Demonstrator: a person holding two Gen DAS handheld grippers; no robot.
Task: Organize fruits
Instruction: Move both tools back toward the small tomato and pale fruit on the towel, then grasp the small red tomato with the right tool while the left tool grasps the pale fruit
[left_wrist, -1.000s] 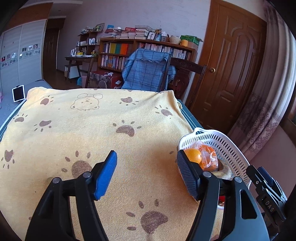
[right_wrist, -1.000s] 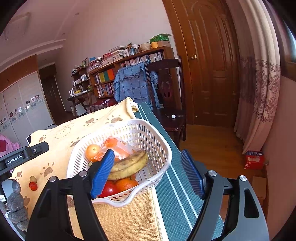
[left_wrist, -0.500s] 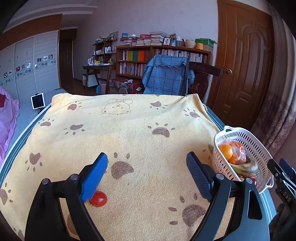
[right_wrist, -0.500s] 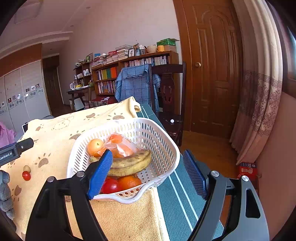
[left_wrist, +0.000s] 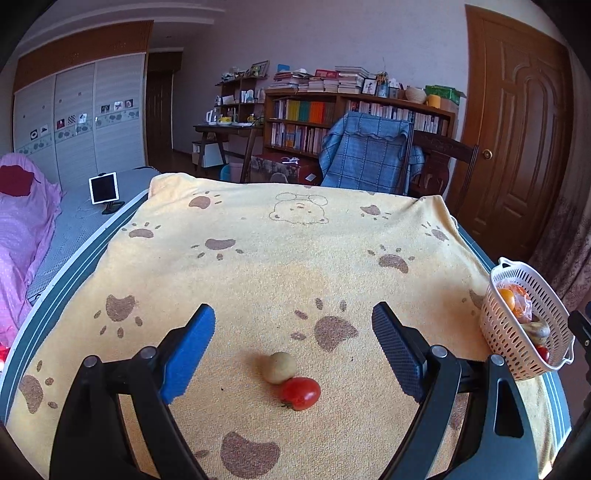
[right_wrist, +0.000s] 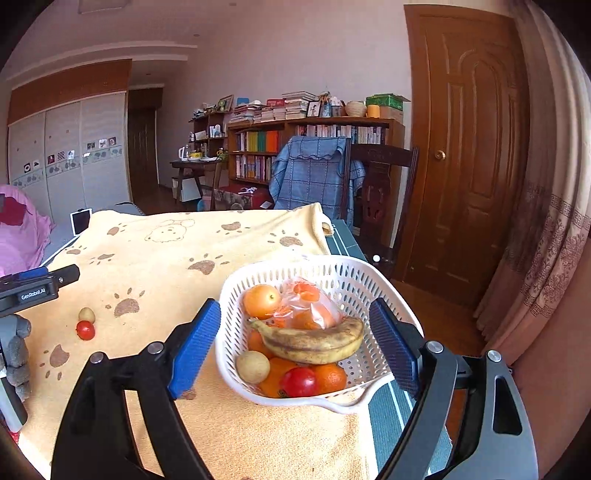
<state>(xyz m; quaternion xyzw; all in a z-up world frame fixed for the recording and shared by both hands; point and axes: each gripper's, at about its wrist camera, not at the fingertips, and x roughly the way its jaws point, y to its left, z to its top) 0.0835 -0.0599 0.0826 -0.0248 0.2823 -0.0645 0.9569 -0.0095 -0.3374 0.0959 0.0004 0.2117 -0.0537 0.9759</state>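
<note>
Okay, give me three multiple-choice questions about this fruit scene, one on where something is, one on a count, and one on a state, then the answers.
1. Where does the white basket stand?
A. near the blanket's right edge
B. on the blue chair
C. on the floor

2. How many loose fruits lie on the yellow blanket outside the basket?
A. none
B. two
C. five

3. What state is the left tool in?
A. shut on the banana
B. shut on nothing
C. open, holding nothing

Answers:
1 A, it sits at the blanket's right edge, partly over the striped cloth.
2 B, only the red tomato and the tan round fruit lie there, touching.
3 C, its fingers stand wide apart above those two fruits; the banana lies in the basket.
</note>
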